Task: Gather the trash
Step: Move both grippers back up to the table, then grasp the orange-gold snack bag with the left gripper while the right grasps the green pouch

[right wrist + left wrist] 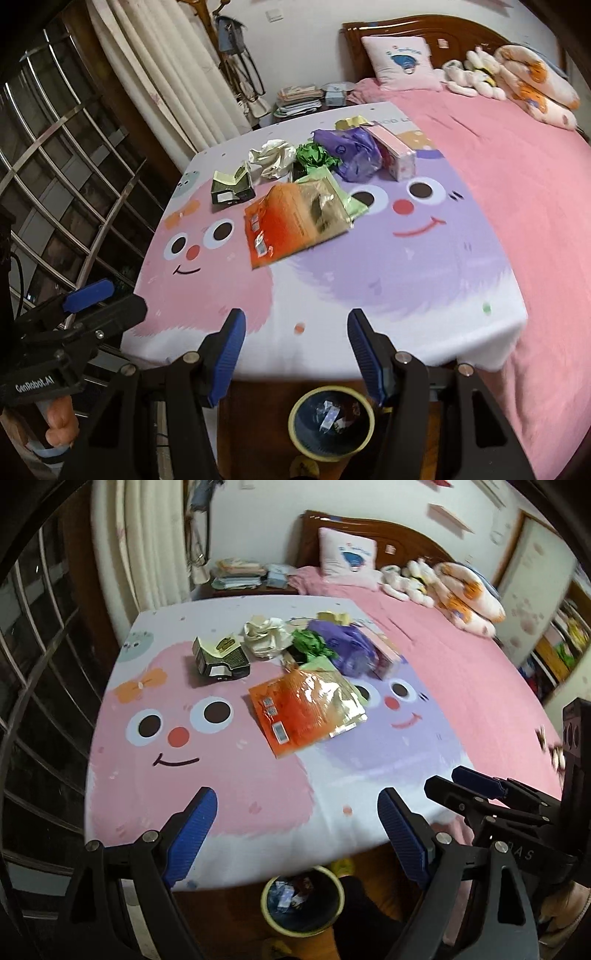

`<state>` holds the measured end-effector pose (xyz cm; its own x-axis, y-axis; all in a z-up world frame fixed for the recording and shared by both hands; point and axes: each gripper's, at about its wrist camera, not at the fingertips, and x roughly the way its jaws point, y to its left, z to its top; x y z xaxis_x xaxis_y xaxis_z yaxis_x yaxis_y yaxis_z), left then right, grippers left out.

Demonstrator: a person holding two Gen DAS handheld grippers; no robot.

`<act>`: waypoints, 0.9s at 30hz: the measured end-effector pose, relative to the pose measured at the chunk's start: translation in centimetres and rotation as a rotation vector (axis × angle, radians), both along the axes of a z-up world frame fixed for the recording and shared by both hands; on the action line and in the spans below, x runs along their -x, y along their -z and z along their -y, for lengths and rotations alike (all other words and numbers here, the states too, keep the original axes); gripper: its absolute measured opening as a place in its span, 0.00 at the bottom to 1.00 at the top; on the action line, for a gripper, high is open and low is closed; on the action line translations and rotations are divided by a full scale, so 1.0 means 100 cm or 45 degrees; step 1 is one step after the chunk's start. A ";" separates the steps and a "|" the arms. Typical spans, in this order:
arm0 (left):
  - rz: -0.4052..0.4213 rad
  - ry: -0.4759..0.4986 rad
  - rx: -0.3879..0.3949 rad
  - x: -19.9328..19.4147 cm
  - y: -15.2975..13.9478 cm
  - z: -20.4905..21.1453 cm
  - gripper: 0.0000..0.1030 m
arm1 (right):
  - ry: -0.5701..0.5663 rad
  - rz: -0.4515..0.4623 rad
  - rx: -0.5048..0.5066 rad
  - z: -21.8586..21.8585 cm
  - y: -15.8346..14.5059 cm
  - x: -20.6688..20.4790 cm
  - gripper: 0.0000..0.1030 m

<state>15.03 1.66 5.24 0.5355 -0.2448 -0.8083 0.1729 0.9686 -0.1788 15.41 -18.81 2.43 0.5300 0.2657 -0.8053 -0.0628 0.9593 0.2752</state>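
Trash lies in a cluster on a cartoon-print sheet (221, 782) (406, 280) over the bed: an orange foil packet (303, 712) (291, 225), a dark torn carton (221, 657) (232, 184), crumpled cream paper (266, 635) (273, 158), green crumpled paper (310, 644) (314, 157), a purple bag (351, 646) (351, 151) and a pink box (384, 653) (395, 155). A bin (264, 901) (291, 417) with scraps inside stands on the floor at the bed's foot. My left gripper (295, 830) (107, 299) and right gripper (297, 350) (458, 781) hang open and empty above the bin, short of the trash.
Pink bedding (517, 184) stretches to the right, with a pillow (347, 557), plush toys (410, 579) and a wooden headboard (436, 33) at the far end. A nightstand piled with books (240, 578) and curtains (155, 74) stand at the back left. A metal window grille (74, 155) runs along the left.
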 end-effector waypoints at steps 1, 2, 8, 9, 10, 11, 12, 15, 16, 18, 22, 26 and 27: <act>-0.021 -0.022 0.015 -0.014 0.005 0.002 0.85 | -0.023 -0.004 0.001 0.004 0.003 -0.012 0.56; -0.043 -0.039 0.021 -0.025 0.009 0.003 0.85 | -0.056 -0.013 0.005 0.010 0.008 -0.030 0.56; -0.179 -0.117 0.006 -0.107 0.044 0.020 0.85 | -0.222 -0.072 0.022 0.033 0.033 -0.111 0.56; -0.198 -0.127 0.006 -0.120 0.051 0.022 0.85 | -0.252 -0.081 0.021 0.036 0.037 -0.125 0.56; -0.221 -0.136 0.006 -0.135 0.059 0.023 0.85 | -0.277 -0.092 0.015 0.039 0.041 -0.136 0.56; -0.238 -0.140 0.008 -0.146 0.066 0.024 0.85 | -0.307 -0.107 0.006 0.041 0.047 -0.149 0.56; -0.253 -0.139 0.011 -0.156 0.072 0.024 0.85 | -0.332 -0.120 0.001 0.042 0.052 -0.159 0.56; -0.332 -0.161 -0.022 -0.185 0.099 0.024 0.85 | -0.407 -0.158 -0.012 0.040 0.071 -0.185 0.56; -0.356 -0.172 -0.029 -0.192 0.108 0.023 0.85 | -0.429 -0.165 -0.018 0.039 0.076 -0.192 0.56; -0.405 -0.203 -0.036 -0.203 0.125 0.020 0.85 | -0.463 -0.176 -0.022 0.036 0.084 -0.203 0.56; -0.486 -0.219 0.034 -0.219 0.149 0.019 0.85 | -0.513 -0.198 -0.043 0.030 0.098 -0.217 0.46; -0.445 -0.185 0.053 -0.230 0.152 0.027 0.87 | -0.553 -0.221 -0.048 0.028 0.110 -0.226 0.40; -0.441 -0.178 0.054 -0.232 0.152 0.029 0.87 | -0.559 -0.222 -0.055 0.029 0.111 -0.226 0.40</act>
